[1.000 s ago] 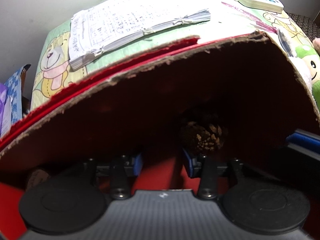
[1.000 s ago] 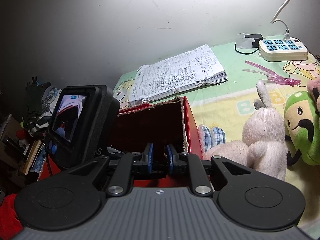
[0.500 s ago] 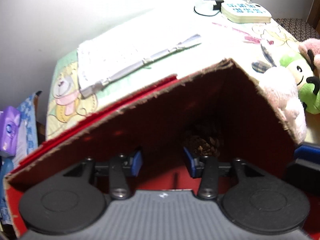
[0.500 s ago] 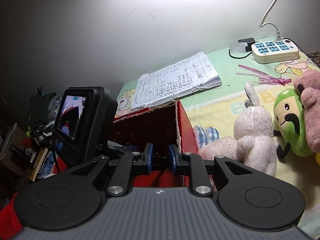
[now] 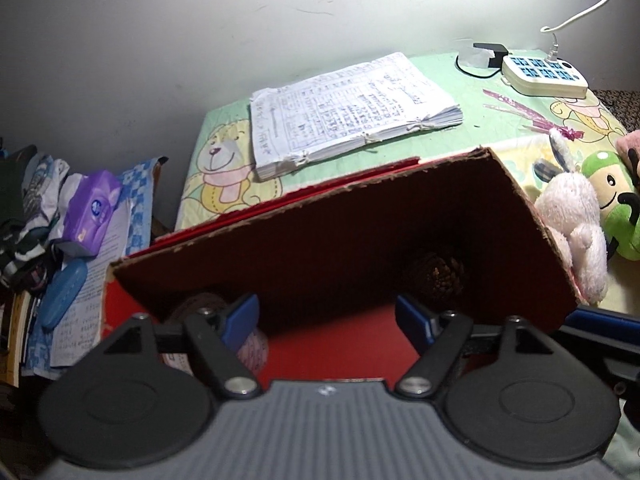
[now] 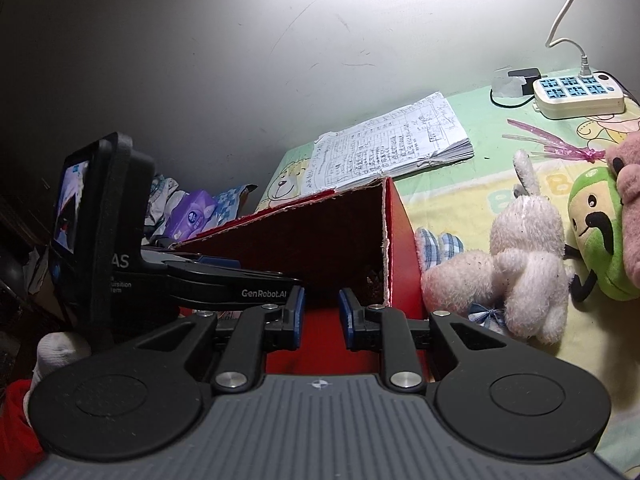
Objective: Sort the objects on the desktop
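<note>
Centre of frame, box: red cardboard box (image 5: 344, 240) fills the middle of the left wrist view, open top toward both cameras.
Box contents: pine cone (image 5: 434, 276) at right of the interior; a rounded pinkish item at lower left, unidentified.
Left gripper (image 5: 326, 320): jaws spread wide, empty, over the box opening.
Right gripper (image 6: 322, 314): jaws narrow, nothing between them, at the box's near edge.
Step in hand: judged as between placements; neither gripper is loaded.
Remaining objects: white plush rabbit (image 6: 516, 264) touching the box's right wall; green plush toy (image 6: 596, 236) further right; paper stack (image 5: 348, 112) above the box.
Next move: probably the right gripper opens wider and reaches right for the rabbit.
</note>
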